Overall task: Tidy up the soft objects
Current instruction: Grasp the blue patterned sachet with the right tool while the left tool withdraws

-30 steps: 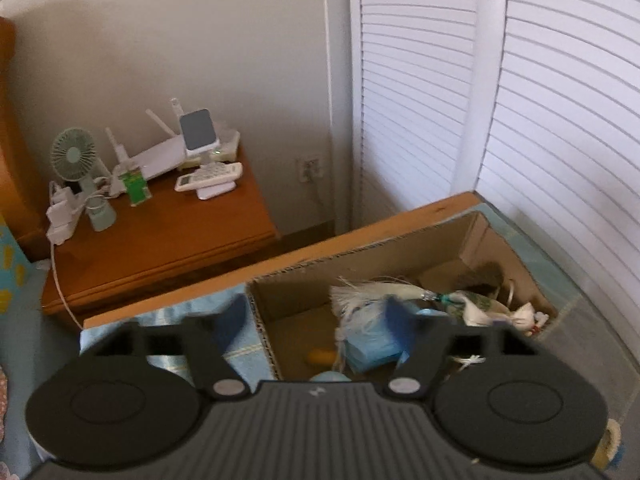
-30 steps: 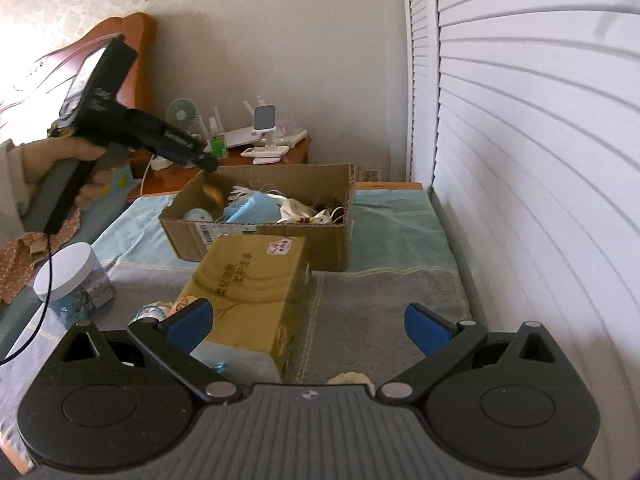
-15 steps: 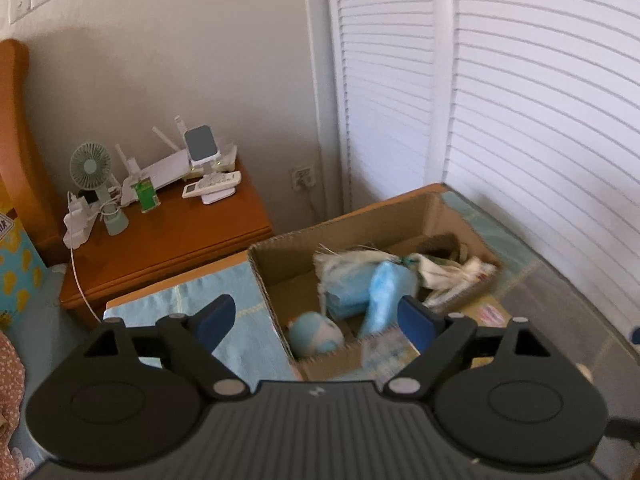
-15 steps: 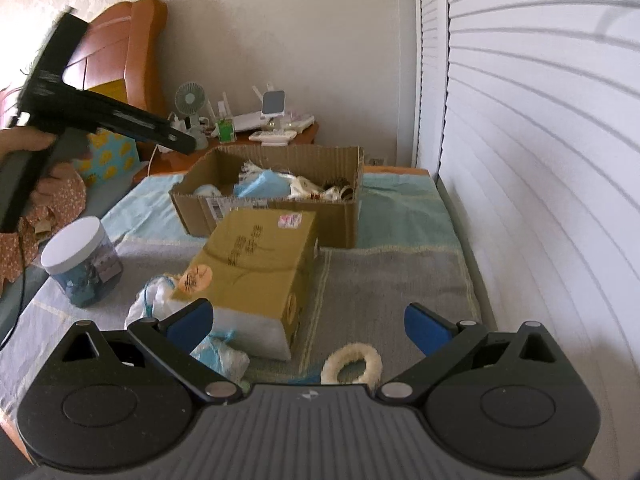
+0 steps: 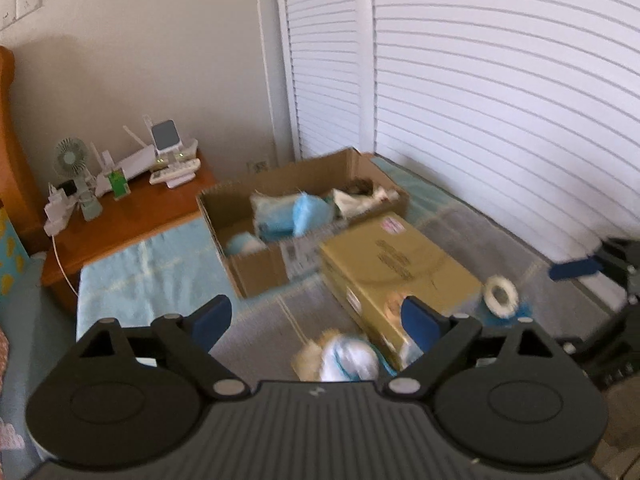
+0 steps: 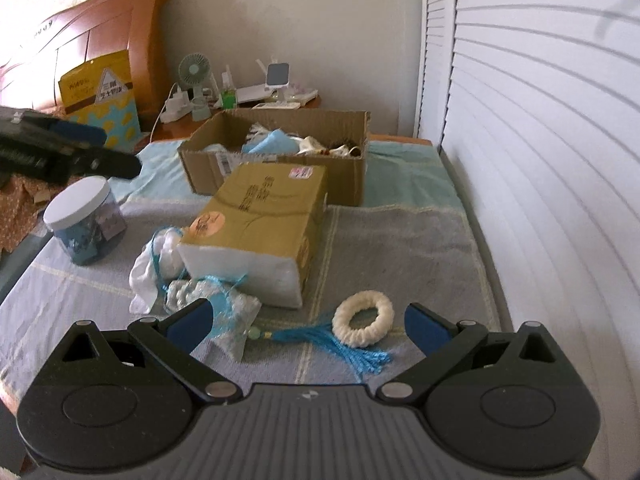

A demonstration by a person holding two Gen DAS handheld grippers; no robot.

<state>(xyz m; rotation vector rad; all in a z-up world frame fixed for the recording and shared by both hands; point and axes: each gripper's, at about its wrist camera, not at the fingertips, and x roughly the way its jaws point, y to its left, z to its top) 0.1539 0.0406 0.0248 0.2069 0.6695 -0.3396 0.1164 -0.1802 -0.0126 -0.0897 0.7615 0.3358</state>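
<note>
An open cardboard box (image 6: 276, 184) (image 5: 260, 268) on the bed holds several soft blue and white items. In front of it lies a yellow tissue pack (image 6: 260, 232) (image 5: 396, 268). A white cloth bundle (image 6: 154, 258) (image 5: 348, 362), a blue-tasselled sachet (image 6: 236, 320), a blue tassel (image 6: 352, 346) and a cream woolly ring (image 6: 363, 320) (image 5: 500, 290) lie on the grey blanket. My left gripper (image 5: 316, 318) is open and empty above the white bundle. My right gripper (image 6: 306, 322) is open and empty, low over the tassel and ring.
A white-lidded jar (image 6: 86, 220) stands at the blanket's left. A wooden nightstand (image 5: 128, 220) with a fan and gadgets stands behind the bed. White louvred doors (image 6: 540, 140) run along the right. A yellow bag (image 6: 98, 98) leans on the headboard.
My left gripper has pulled back from over the cardboard box toward the near part of the bed, still open. My right gripper has moved forward and lower, bringing the ring and tassel between its fingers.
</note>
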